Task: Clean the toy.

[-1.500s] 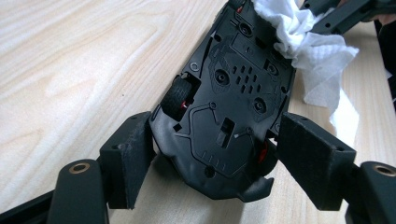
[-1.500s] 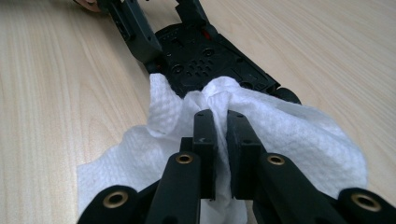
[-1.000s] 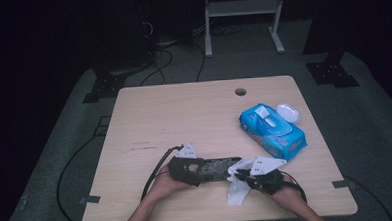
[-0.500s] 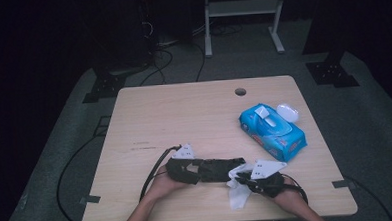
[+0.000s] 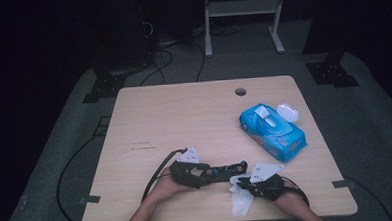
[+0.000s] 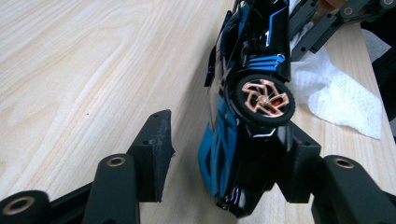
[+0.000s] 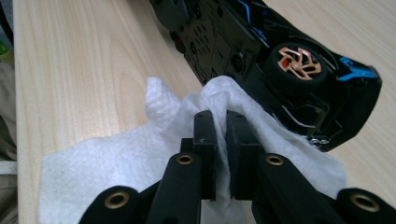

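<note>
A black and blue toy car (image 5: pixel 227 167) lies tipped on its side near the table's front edge, its underside (image 7: pixel 219 42) turned to my right gripper. My left gripper (image 6: pixel 229 126) has just been closing with the car's end (image 6: pixel 233 177) between its jaws. The right-hand jaw touches the car. A strip of table shows between the other jaw and the car. My right gripper (image 7: pixel 219 116) is shut on a white wipe (image 7: pixel 116 158), whose bunched tip rests against the car's underside beside a copper-spoked wheel (image 7: pixel 299 63). In the high view both grippers (image 5: pixel 212 171) (image 5: pixel 240 181) meet at the car.
A blue pack of wipes (image 5: pixel 272 132) with its white lid (image 5: pixel 287 111) flipped open lies at the right of the wooden table (image 5: pixel 184 116). A cable hole (image 5: pixel 240 91) sits near the far edge. The wipe (image 5: pixel 240 203) hangs toward the front edge.
</note>
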Demonstrator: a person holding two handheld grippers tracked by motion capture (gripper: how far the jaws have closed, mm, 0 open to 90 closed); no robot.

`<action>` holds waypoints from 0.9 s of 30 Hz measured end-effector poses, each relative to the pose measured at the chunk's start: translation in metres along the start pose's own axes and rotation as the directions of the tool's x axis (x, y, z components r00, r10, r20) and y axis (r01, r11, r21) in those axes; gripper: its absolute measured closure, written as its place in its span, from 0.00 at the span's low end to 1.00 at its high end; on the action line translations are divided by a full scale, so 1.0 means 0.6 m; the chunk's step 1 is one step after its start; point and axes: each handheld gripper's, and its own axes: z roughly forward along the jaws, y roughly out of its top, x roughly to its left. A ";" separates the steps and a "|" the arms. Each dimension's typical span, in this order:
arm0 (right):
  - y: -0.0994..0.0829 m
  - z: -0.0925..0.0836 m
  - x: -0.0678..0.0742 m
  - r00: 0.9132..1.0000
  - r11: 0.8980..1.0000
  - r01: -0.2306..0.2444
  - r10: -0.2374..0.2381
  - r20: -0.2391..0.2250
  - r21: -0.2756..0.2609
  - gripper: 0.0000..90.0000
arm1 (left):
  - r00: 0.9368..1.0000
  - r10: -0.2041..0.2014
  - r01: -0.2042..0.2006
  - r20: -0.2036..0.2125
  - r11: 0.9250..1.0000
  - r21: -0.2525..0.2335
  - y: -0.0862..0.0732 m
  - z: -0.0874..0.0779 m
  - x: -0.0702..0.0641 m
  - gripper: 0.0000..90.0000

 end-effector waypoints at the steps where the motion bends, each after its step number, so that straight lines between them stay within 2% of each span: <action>1: 0.000 0.000 0.000 1.000 1.000 0.000 0.000 0.000 0.000 0.92 | 1.000 0.007 -0.007 0.000 1.000 0.000 0.000 0.000 0.000 0.50; 2: -0.001 -0.002 -0.002 1.000 1.000 -0.008 0.008 -0.001 -0.010 0.92 | 0.999 0.052 -0.052 -0.012 0.999 -0.001 0.001 -0.001 -0.006 0.57; 4: -0.002 -0.005 -0.004 1.000 1.000 -0.014 0.014 -0.003 -0.021 0.92 | 0.998 0.059 -0.059 -0.015 0.998 -0.005 0.001 -0.001 -0.008 0.65; 5: -0.001 -0.008 -0.006 1.000 0.999 -0.021 0.021 -0.004 -0.029 0.92 | 0.997 0.078 -0.078 -0.023 0.997 -0.010 0.001 -0.003 -0.011 0.65; 6: 0.000 -0.014 -0.010 0.999 0.998 -0.038 0.038 -0.008 -0.048 0.92 | 0.996 0.086 -0.086 -0.040 0.996 -0.013 0.001 -0.003 -0.012 0.69; 7: 0.003 -0.026 -0.016 0.998 0.994 -0.066 0.065 -0.013 -0.089 0.92 | 0.993 0.103 -0.104 -0.058 0.994 -0.011 0.001 -0.005 -0.014 0.73; 8: 0.003 -0.026 -0.016 0.998 0.994 -0.066 0.065 -0.013 -0.089 0.92 | 0.993 0.103 -0.104 -0.058 0.994 -0.011 0.001 -0.005 -0.014 0.74; 9: 0.006 -0.036 -0.022 0.995 0.987 -0.096 0.095 -0.017 -0.127 0.92 | 0.991 0.107 -0.109 -0.086 0.994 -0.016 0.000 -0.007 -0.014 0.74; 10: 0.009 -0.041 -0.026 0.994 0.983 -0.112 0.110 -0.022 -0.145 0.92 | 0.991 0.107 -0.109 -0.086 0.994 -0.016 0.000 -0.007 -0.014 0.74; 13: 0.021 -0.050 -0.031 0.993 0.976 -0.122 0.121 -0.015 -0.181 0.92 | 0.986 0.112 -0.116 -0.127 0.993 -0.020 -0.001 -0.009 -0.012 0.75; 16: 0.037 -0.050 -0.034 0.991 0.972 -0.130 0.131 -0.005 -0.194 0.92 | 0.986 0.107 -0.111 -0.127 0.993 -0.025 -0.002 -0.009 -0.011 0.75; 18: 0.055 -0.042 -0.034 0.992 0.974 -0.125 0.129 0.009 -0.191 0.91 | 0.985 0.113 -0.117 -0.131 0.993 -0.023 -0.002 -0.010 -0.011 0.75; 19: 0.075 -0.027 -0.033 0.990 0.972 -0.137 0.139 -0.002 -0.189 0.91 | 0.985 0.112 -0.116 -0.131 0.993 -0.024 -0.002 -0.010 -0.012 0.75; 20: 0.075 -0.027 -0.033 0.990 0.972 -0.137 0.139 -0.002 -0.189 0.91 | 0.986 0.107 -0.112 -0.131 0.993 -0.030 -0.003 -0.010 -0.012 0.75; 22: 0.104 0.002 -0.028 0.992 0.976 -0.126 0.125 -0.015 -0.176 0.91 | 0.986 0.105 -0.110 -0.128 0.993 -0.032 -0.004 -0.011 -0.012 0.75; 23: 0.104 0.002 -0.028 0.992 0.976 -0.126 0.125 -0.015 -0.176 0.91 | 0.986 0.105 -0.110 -0.128 0.993 -0.032 -0.004 -0.011 -0.012 0.75; 25: 0.124 0.030 -0.026 0.991 0.979 -0.132 0.128 -0.036 -0.154 0.91 | 0.988 0.099 -0.104 -0.123 0.994 -0.038 -0.005 -0.012 -0.011 0.75; 26: 0.124 0.030 -0.026 0.991 0.979 -0.132 0.128 -0.036 -0.154 0.91 | 0.988 0.097 -0.103 -0.121 0.994 -0.040 -0.006 -0.013 -0.011 0.75; 27: 0.130 0.041 -0.025 0.990 0.979 -0.139 0.134 -0.045 -0.147 0.91 | 0.988 0.095 -0.101 -0.119 0.994 -0.044 -0.007 -0.013 -0.010 0.75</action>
